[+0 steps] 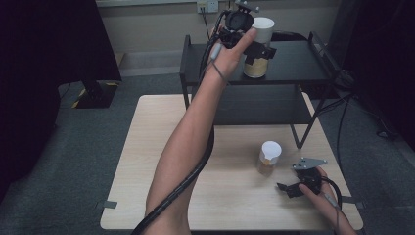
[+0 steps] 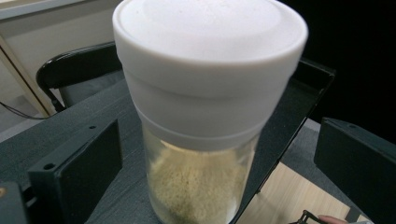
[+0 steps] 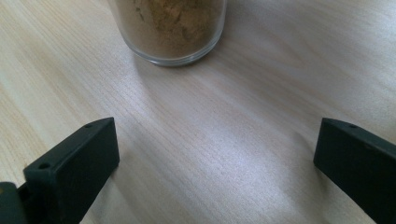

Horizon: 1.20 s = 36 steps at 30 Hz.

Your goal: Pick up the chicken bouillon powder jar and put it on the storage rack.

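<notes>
The left claw is raised to the top of the black shelf at the far side of the table, its jaws spread wide on either side of a tall jar with a white lid and pale grainy contents. In the left gripper view the jar stands upright on the shelf's dark top between the two jaws, and neither jaw seems to press on the glass, though the contact is hard to judge from that close. The person's left arm stretches long and nearly straight from the bottom edge of the high view up across the table, the hand wrapped around the gripper body, a black cable trailing back along the forearm. The right claw lies low near the table's right front corner, its jaws also spread apart and holding nothing, the right hand resting behind it. Just ahead of it a smaller jar with a white lid and brownish contents stands upright on the table, near the open jaws but apart from them.
</notes>
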Tool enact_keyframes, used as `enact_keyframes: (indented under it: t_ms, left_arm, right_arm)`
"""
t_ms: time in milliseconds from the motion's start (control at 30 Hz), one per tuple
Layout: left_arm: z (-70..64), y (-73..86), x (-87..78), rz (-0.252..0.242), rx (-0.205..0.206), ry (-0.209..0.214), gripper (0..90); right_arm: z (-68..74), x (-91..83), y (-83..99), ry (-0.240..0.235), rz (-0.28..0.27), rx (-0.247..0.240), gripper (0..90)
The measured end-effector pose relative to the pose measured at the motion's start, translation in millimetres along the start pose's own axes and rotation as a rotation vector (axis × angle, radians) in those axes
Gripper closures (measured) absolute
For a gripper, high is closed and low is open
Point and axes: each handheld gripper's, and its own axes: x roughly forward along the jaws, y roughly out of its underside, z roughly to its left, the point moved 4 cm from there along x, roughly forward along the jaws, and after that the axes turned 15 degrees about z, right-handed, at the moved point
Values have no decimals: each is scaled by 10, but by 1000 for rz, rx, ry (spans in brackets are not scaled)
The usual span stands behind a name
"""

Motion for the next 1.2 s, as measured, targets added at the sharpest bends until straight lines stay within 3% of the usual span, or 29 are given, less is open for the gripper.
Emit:
enact_keyframes:
  t_ms: [500, 1200]
  left_arm:
    - [-47, 268, -47, -27, 13, 18, 9]
    - [13, 703, -7, -46, 24, 92, 10]
  right_arm:
    - [7, -2, 3, 2, 0, 3, 0]
    - [9, -2, 4, 3, -1, 4, 0]
